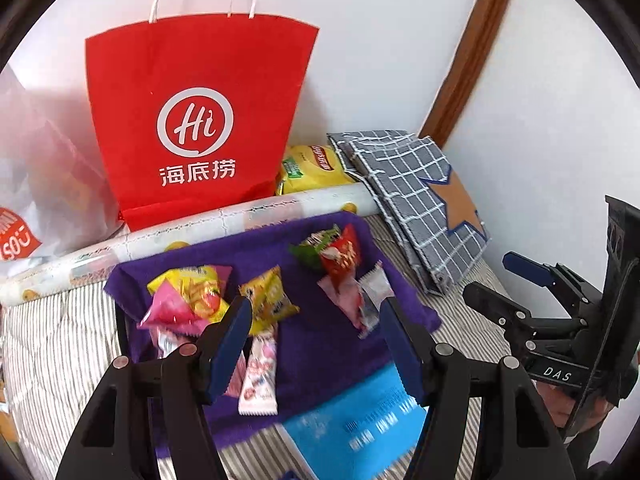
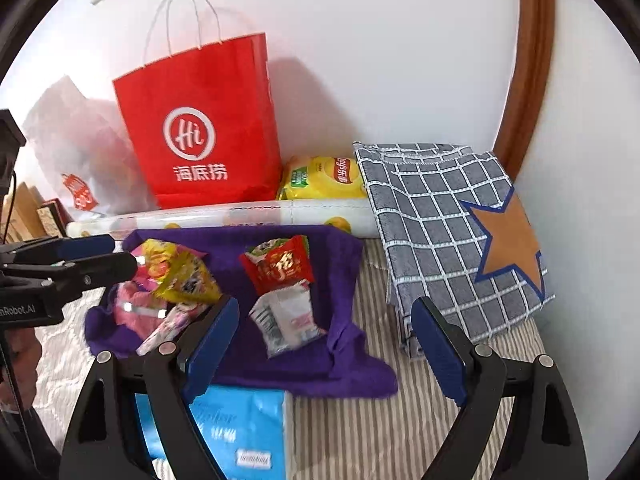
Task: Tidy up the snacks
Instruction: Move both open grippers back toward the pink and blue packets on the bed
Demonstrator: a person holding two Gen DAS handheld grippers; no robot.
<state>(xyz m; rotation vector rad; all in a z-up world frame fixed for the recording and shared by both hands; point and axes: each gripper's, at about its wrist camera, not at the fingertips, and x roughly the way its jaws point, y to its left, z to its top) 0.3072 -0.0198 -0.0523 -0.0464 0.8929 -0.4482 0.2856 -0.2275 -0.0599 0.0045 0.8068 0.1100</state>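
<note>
Centrally, a purple cloth (image 1: 320, 344) lies on a striped bed (image 2: 400, 432), bounded at the top of the frame by a white roll (image 1: 240, 216), a red bag (image 1: 192, 120) and the wall. Open bedding remains at lower right. Left hand-held gripper (image 1: 316, 344): jaws apart, empty, just below the yellow and pink snack packets (image 1: 188, 296). Right hand-held gripper (image 2: 324, 352): jaws wide, empty, just below the red packet (image 2: 280, 266) and a crumpled white one (image 2: 286, 320).
</note>
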